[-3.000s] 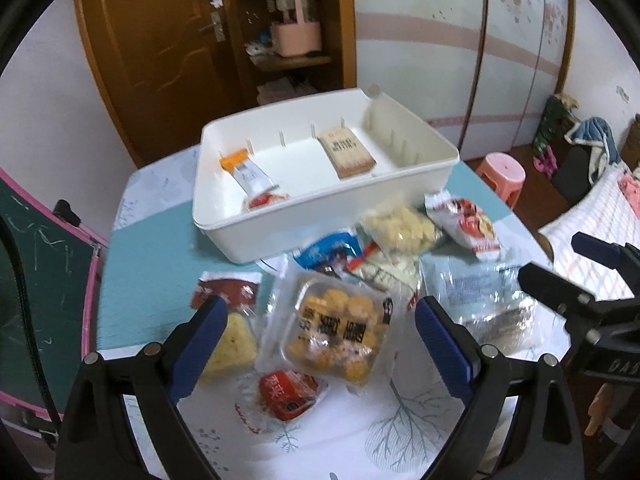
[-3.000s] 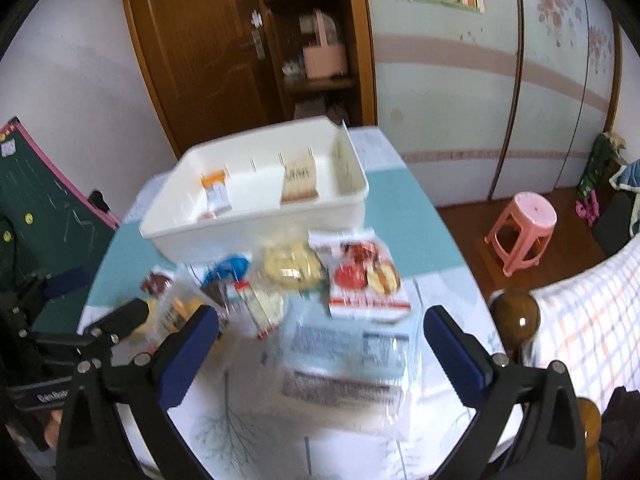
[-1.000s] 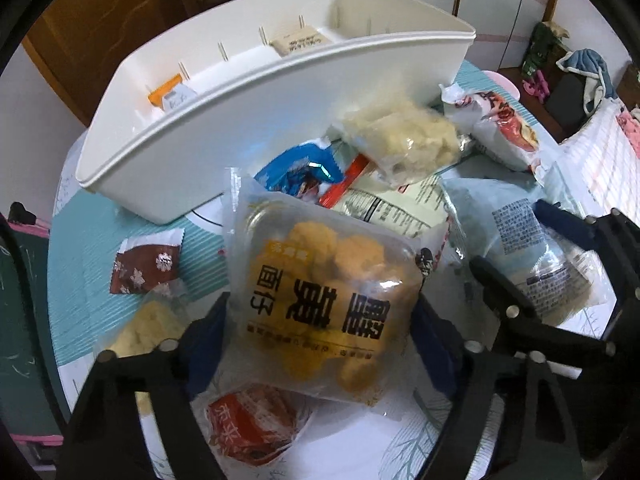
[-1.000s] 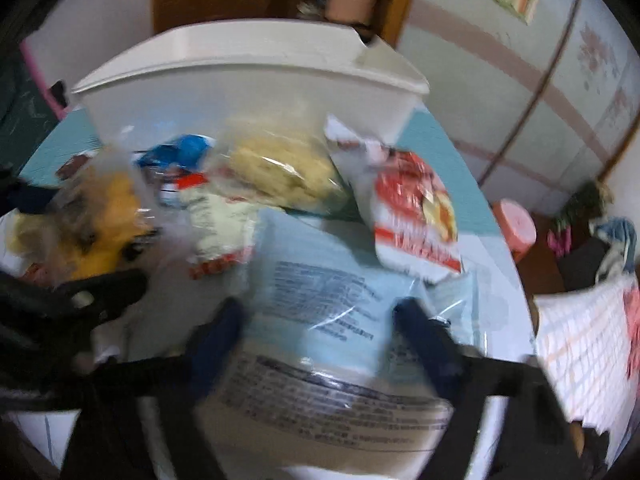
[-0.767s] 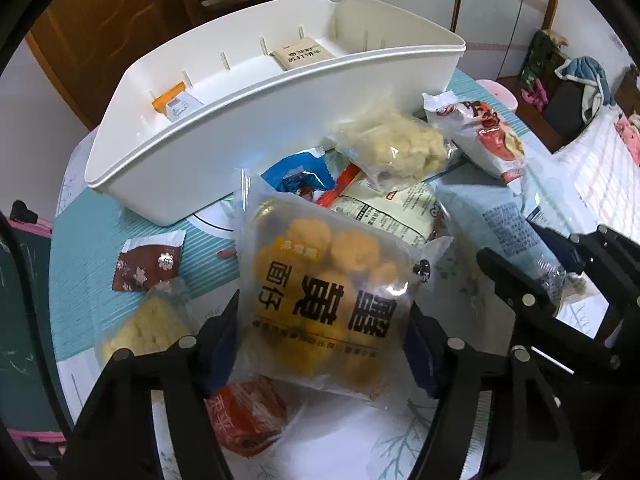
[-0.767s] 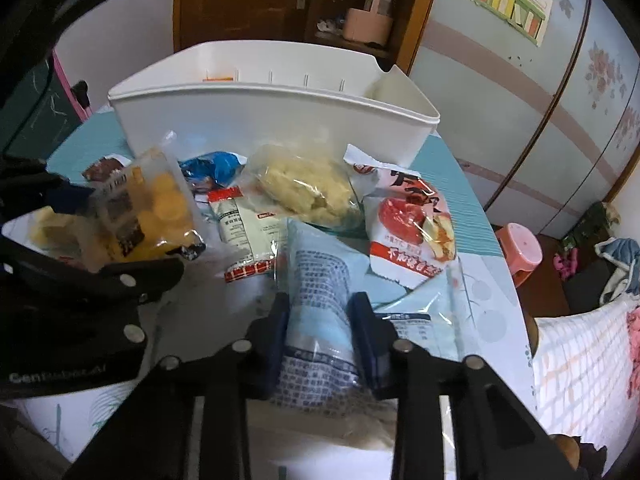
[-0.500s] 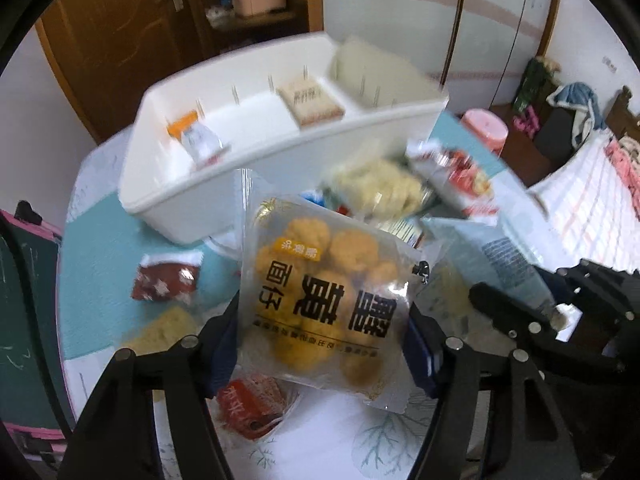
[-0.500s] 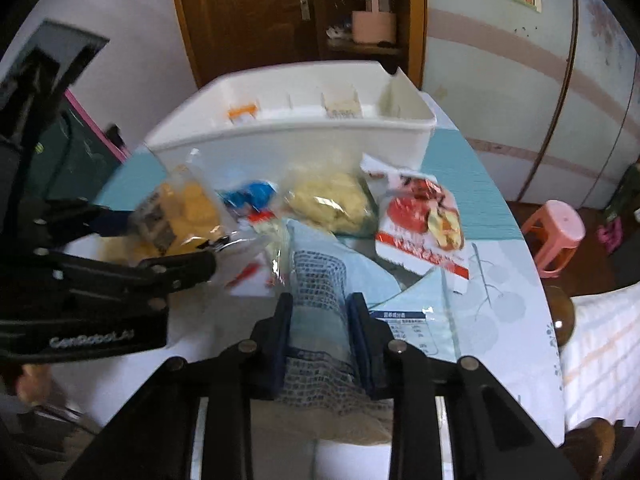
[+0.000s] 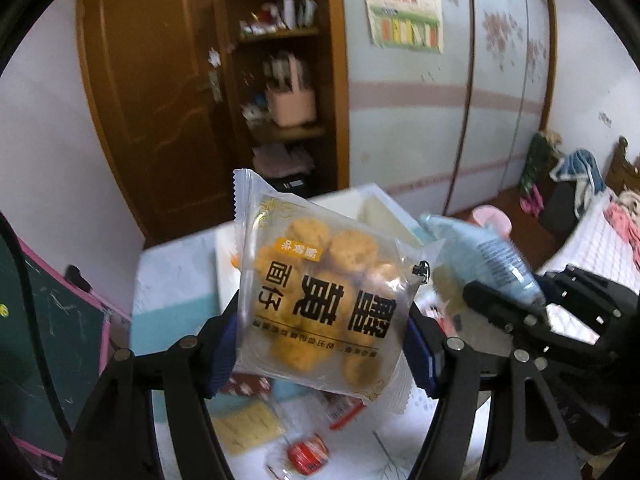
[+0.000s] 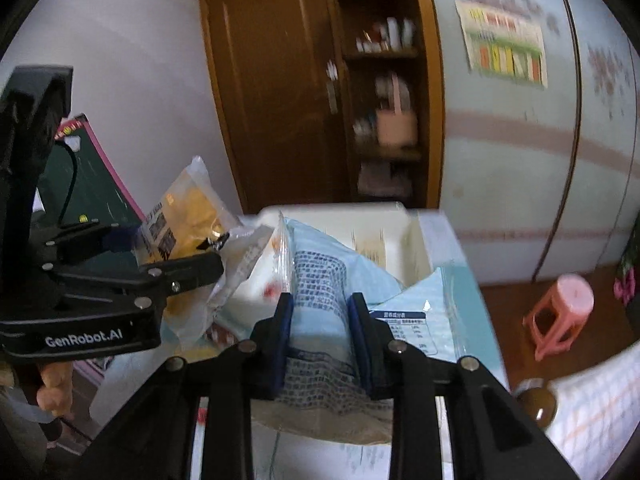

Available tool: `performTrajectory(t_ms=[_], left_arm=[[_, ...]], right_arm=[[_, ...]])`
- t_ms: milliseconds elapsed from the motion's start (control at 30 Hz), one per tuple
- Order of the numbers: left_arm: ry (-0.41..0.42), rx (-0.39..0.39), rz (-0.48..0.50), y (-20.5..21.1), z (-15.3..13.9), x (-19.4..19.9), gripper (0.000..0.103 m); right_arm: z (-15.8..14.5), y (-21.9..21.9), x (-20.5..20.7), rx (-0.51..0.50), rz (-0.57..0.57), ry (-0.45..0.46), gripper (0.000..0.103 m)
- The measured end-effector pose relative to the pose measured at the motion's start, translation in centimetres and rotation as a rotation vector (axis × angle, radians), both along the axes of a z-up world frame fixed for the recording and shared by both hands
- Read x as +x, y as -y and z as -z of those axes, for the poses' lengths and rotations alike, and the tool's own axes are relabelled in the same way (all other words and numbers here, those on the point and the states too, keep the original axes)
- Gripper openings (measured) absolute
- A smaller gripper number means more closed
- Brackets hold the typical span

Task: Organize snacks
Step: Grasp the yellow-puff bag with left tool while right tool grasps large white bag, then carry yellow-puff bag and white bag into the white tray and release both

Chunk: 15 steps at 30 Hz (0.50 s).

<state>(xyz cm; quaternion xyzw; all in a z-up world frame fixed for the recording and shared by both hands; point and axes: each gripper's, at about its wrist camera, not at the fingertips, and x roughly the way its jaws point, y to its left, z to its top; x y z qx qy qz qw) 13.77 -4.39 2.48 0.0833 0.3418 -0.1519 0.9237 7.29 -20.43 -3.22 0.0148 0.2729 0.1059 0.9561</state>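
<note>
My left gripper (image 9: 322, 348) is shut on a clear packet of yellow pastries (image 9: 320, 292), held up in the air in front of the white bin (image 9: 374, 210). In the right wrist view that packet (image 10: 188, 216) and the left gripper (image 10: 160, 264) hang at the left. My right gripper (image 10: 320, 312) is shut on the pinched middle of a light blue packet (image 10: 320, 264), also lifted off the table. The left wrist view has the right gripper (image 9: 520, 312) and the blue packet (image 9: 480, 252) at the right. The bin's rim (image 10: 340, 210) lies just beyond both packets, mostly hidden by them.
Below on the table (image 9: 380, 440) lie a yellow cracker packet (image 9: 248, 424) and a small red packet (image 9: 308, 452). A green chalkboard (image 9: 40, 320) stands at the left, a pink stool (image 10: 560, 312) on the floor at the right. A wooden door and shelves are behind the bin.
Both grippers have risen from the table with their packets. The right gripper closed on the blue packet about a second ago. Both views now tilt higher toward the wall.
</note>
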Motion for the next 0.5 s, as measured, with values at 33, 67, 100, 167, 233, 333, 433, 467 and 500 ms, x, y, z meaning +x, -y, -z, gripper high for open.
performTrajectory(t_ms=[33,67,100,167,233,333,433,467,500], left_arm=[[0.014,-0.001,-0.011,-0.2,-0.8,0.4,0.069],[0.024,-0.002,-0.022,-0.4,-1.3,0.7,0.069],[0.032,-0.003,-0.034,-0.7,-1.8,1.0,0.07],[0.042,-0.011,-0.056,-1.1,-2.9,2.0,0.07],[0.051,-0.018,-0.076,-1.5,-3.8,3.2,0.07],[0.066,-0.026,-0.1,-1.7,-4.7,4.7,0.07],[0.083,-0.027,-0.123,-1.8,-5.7,6.7,0.07],[0.085,-0.029,-0.128,-2.0,-5.8,7.3,0.07],[0.088,-0.033,-0.132,-1.9,-5.9,7.9,0.07]], right_arm=[[-0.8,-0.2,0.3,-0.007,-0.001,0.024,0.028],[-1.7,-0.4,0.6,-0.011,-0.003,0.048,0.028],[-2.6,-0.4,1.2,-0.013,-0.004,0.073,0.028],[-4.0,-0.6,2.2,-0.016,-0.006,0.105,0.028],[-5.1,-0.6,3.2,-0.013,-0.002,0.13,0.028],[-6.4,-0.7,5.1,-0.021,0.006,0.159,0.028],[-7.3,-1.2,6.5,-0.028,0.005,0.179,0.029],[-7.5,-1.4,7.0,-0.028,0.005,0.185,0.029],[-7.8,-1.5,7.7,-0.028,0.002,0.189,0.029]])
